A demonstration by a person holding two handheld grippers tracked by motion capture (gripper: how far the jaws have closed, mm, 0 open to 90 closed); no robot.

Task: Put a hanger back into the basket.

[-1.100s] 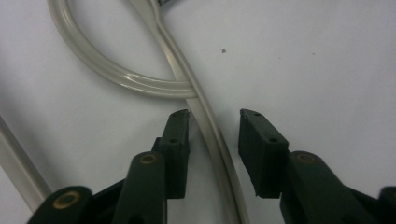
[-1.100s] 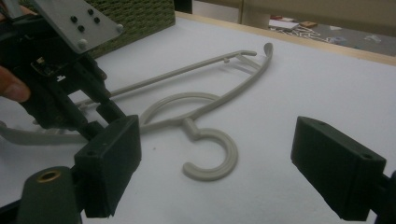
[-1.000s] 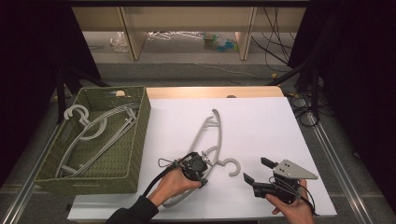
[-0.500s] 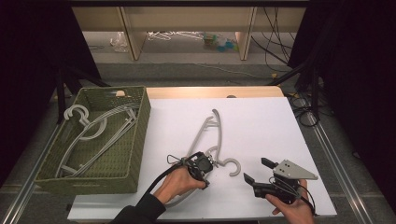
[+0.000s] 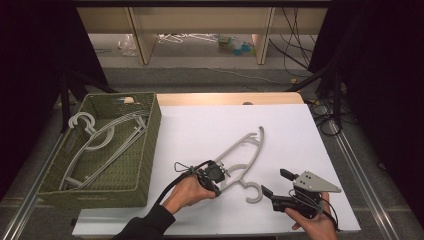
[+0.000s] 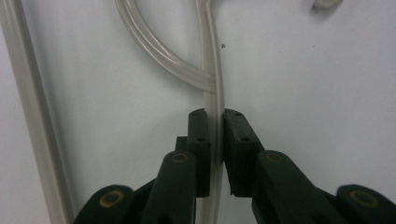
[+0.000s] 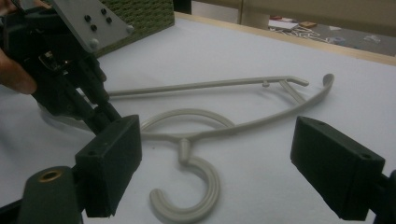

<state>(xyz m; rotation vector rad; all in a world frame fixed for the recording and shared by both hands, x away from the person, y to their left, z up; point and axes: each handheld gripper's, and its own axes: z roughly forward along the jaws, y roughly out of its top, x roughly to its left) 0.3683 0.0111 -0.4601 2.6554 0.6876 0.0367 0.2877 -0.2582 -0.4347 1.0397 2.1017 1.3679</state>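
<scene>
The pale grey plastic hanger [image 5: 243, 155] was clamped, seemingly firmly, by the left gripper [image 6: 215, 135], the right gripper [image 7: 215, 163] spread empty at four o'clock; a lift toward the green woven basket [image 5: 150, 145] at nine o'clock was called for.

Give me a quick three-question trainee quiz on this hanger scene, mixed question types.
1. True or false: the left claw is shut on the grey hanger lying on the white table.
2. Multiple choice: the right claw is A) shut on the hook, B) open and apart from the hanger, C) inside the basket.
3. Fill in: more hangers lie in the green woven ____.

Key: 1 true; 2 B; 3 basket.
</scene>
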